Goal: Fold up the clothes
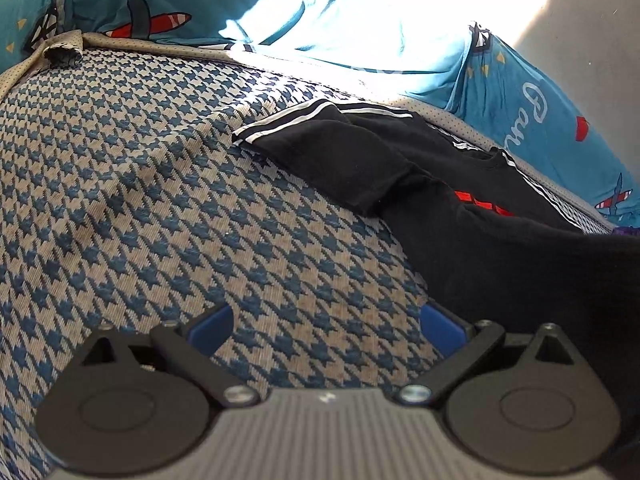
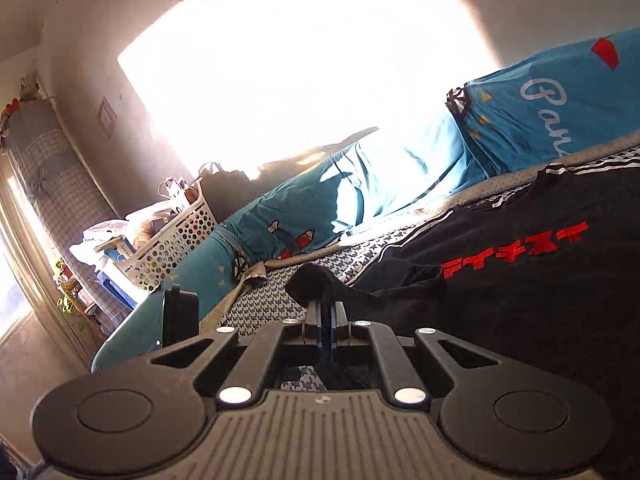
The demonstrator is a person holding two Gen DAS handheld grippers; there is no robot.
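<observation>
One black T-shirt (image 2: 520, 280) lies on the houndstooth mattress (image 1: 160, 200). Right gripper (image 2: 326, 312) pinches its edge shut; left gripper (image 1: 326, 326) gapes empty beside it. Risk: thin pinch slips (fabric heavy), spoiling the fold.

The shirt (image 1: 400, 160) is black with white stripes and red lettering. The cover (image 1: 140, 200) has a blue-and-beige houndstooth pattern. The bedding (image 2: 360, 188) is teal with red-and-white planes. The basket (image 2: 176, 240) is white.
</observation>
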